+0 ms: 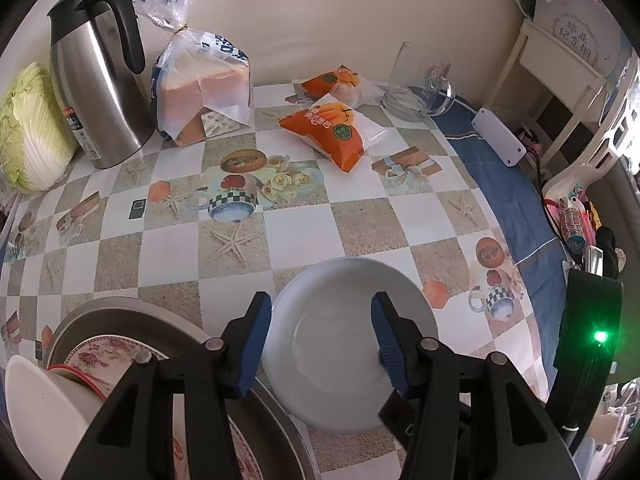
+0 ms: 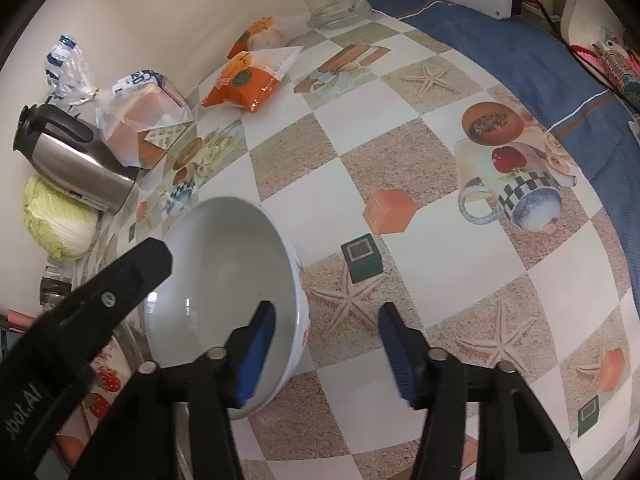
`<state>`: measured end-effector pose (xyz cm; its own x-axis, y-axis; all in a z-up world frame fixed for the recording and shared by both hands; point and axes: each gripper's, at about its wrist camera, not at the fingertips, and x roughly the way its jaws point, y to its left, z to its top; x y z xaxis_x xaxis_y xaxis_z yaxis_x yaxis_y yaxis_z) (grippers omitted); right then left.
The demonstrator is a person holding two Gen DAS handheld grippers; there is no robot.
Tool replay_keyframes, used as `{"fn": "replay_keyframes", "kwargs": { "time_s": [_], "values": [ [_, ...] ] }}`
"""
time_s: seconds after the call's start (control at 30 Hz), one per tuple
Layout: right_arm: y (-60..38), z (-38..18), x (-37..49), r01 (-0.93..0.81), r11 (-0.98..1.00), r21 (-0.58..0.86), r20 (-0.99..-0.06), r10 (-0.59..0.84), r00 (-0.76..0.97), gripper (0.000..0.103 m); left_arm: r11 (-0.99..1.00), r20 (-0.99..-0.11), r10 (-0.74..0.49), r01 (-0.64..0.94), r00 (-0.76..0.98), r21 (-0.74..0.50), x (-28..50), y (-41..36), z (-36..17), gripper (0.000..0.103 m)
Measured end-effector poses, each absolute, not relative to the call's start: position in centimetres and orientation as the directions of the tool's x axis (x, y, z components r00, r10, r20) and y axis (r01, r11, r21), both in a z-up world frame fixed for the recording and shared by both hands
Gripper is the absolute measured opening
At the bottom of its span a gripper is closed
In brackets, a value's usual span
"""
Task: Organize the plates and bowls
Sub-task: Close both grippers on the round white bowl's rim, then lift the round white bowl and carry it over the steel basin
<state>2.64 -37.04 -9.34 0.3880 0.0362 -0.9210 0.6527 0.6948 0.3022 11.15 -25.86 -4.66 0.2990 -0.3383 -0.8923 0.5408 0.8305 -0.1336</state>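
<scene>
Open right gripper (image 2: 326, 344), left finger inside white bowl (image 2: 224, 280), checkered tablecloth (image 2: 420, 184)

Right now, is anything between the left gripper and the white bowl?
Nothing visible. The left gripper is open, and the white bowl sits right at its fingers, one on each side.
</scene>
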Motion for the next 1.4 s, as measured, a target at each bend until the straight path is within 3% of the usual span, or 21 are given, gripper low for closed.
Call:
{"fn": "replay_keyframes", "kwargs": {
  "time_s": [0.17, 0.43, 0.57, 0.63, 0.9, 1.07, 1.4],
  "values": [
    [-37.9, -9.2, 1.9, 0.676, 0.677, 0.291, -0.920, 0.006, 0.391, 0.053, 0.830, -0.893, -0.345, 0.538, 0.291, -0.145, 11.3, -25.8, -4.7, 0.054],
    [-39.9, -8.4, 0.4, 0.725, 0.646, 0.239, -0.924, -0.080, 0.375, 0.041, 0.830, -0.894, -0.352, 0.533, 0.275, -0.163, 11.1, -25.7, -5.1, 0.052],
    [-41.4, -8.0, -0.6, 0.745, 0.605, 0.280, -0.908, -0.085, 0.410, 0.037, 0.820, -0.894, -0.375, 0.538, 0.246, -0.196, 11.0, -26.1, -5.4, 0.049],
    [-41.7, -8.1, -0.9, 0.740, 0.590, 0.323, -0.897, -0.059, 0.438, 0.037, 0.816, -0.896, -0.380, 0.540, 0.231, -0.207, 10.9, -26.4, -5.9, 0.045],
    [-41.2, -8.9, -0.4, 0.716, 0.588, 0.377, -0.883, -0.005, 0.469, 0.011, 0.803, -0.909, -0.374, 0.556, 0.186, -0.216, 10.8, -27.4, -8.0, 0.023],
    [-41.0, -9.1, 0.1, 0.705, 0.601, 0.377, -0.882, 0.002, 0.471, 0.010, 0.789, -0.913, -0.367, 0.580, 0.179, -0.203, 10.5, -28.1, -8.9, 0.014],
    [-40.9, -9.1, 0.2, 0.700, 0.611, 0.370, -0.886, 0.005, 0.464, 0.010, 0.777, -0.905, -0.381, 0.595, 0.188, -0.203, 10.6, -28.3, -9.7, 0.011]
  ]
}}
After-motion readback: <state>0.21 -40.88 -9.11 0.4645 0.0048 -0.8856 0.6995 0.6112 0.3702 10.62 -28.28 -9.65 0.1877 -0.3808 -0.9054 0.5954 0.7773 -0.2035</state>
